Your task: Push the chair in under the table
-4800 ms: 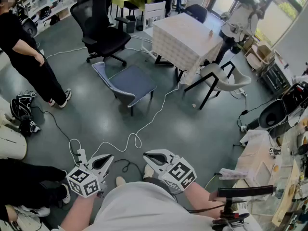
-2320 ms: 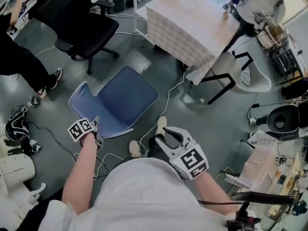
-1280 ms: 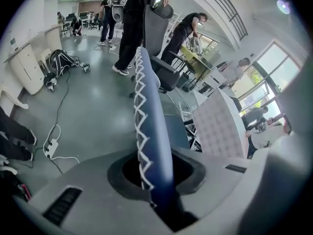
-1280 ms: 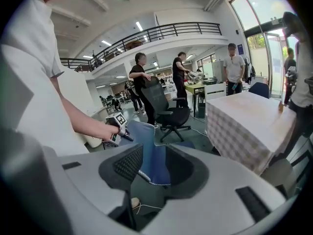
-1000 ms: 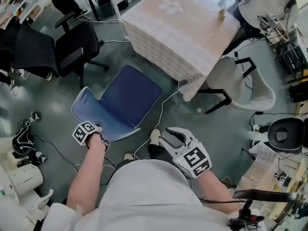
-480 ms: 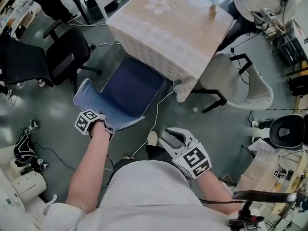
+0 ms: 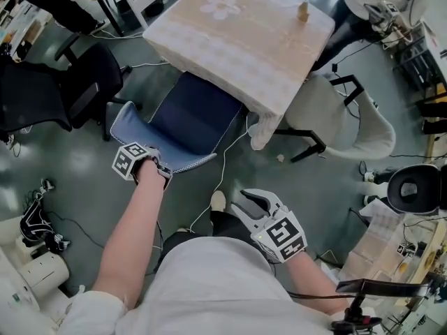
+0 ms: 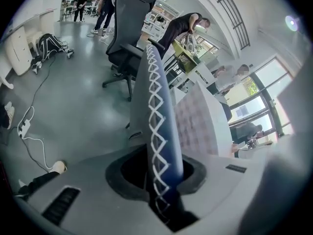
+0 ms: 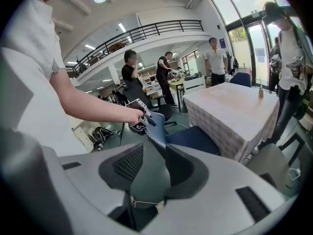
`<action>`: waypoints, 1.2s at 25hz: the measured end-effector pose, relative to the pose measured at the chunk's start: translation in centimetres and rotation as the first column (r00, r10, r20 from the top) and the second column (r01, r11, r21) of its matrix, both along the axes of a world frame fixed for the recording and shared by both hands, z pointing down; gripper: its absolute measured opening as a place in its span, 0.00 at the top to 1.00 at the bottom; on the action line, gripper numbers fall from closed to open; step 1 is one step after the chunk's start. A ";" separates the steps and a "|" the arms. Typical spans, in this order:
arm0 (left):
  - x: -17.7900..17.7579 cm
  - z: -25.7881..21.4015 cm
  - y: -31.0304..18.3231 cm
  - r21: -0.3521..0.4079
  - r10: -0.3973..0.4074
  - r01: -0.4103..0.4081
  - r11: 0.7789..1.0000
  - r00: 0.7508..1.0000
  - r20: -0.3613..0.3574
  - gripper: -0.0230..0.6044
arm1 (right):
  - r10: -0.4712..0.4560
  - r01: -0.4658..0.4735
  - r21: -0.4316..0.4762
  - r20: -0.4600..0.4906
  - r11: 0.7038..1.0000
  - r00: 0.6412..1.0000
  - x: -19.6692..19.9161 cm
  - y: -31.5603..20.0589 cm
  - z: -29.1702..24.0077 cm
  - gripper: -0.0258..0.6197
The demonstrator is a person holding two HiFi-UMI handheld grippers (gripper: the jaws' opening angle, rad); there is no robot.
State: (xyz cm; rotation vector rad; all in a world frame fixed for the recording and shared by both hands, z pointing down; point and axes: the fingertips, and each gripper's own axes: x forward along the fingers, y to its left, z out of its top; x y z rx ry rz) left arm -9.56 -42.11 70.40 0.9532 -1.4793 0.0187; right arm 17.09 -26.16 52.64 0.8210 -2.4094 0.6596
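My right hand-held gripper (image 7: 241,202) hung low by my body, jaws wide apart with nothing between them. Ahead and to its left, my left hand-held gripper (image 8: 164,180) was clamped on the blue chair (image 7: 199,114) at the backrest (image 8: 156,106), whose white-stitched rim ran up between the jaws. Beyond that grip, the seat sat partly under the near edge of the cloth-covered table (image 7: 237,33).

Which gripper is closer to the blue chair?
Left. The left gripper is clamped on the backrest edge of the blue chair; the right gripper hangs open over the floor, apart from it.
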 end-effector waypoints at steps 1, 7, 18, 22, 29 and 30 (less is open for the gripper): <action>0.4 0.0 -0.5 0.004 0.001 -0.001 1.000 1.000 -0.007 0.83 | 0.002 -0.002 -0.003 -0.001 1.000 1.000 0.2 0.1 0.1 0.72; 3.1 0.0 -3.3 0.031 0.026 -0.025 0.999 0.999 -0.038 0.80 | 0.024 -0.024 -0.011 -0.012 1.000 1.000 1.4 0.3 0.3 0.72; 4.7 -0.5 -4.4 0.029 0.083 -0.083 0.996 0.996 -0.021 0.72 | 0.036 -0.037 -0.006 -0.033 0.999 0.999 2.2 1.9 0.2 0.72; 3.8 -1.3 -3.9 0.019 0.105 -0.106 0.994 0.993 0.043 0.64 | 0.030 -0.030 0.008 -0.031 1.000 0.999 1.3 2.5 0.0 0.72; 2.0 -5.9 -2.2 0.167 0.160 -0.179 0.970 0.979 0.124 0.59 | 0.004 -0.003 0.041 -0.028 0.999 1.000 -1.0 3.4 -0.6 0.72; 1.8 -7.1 -1.8 0.206 0.177 -0.203 0.957 0.974 0.140 0.59 | -0.001 0.003 0.047 -0.026 0.999 1.000 -1.3 3.4 -0.7 0.72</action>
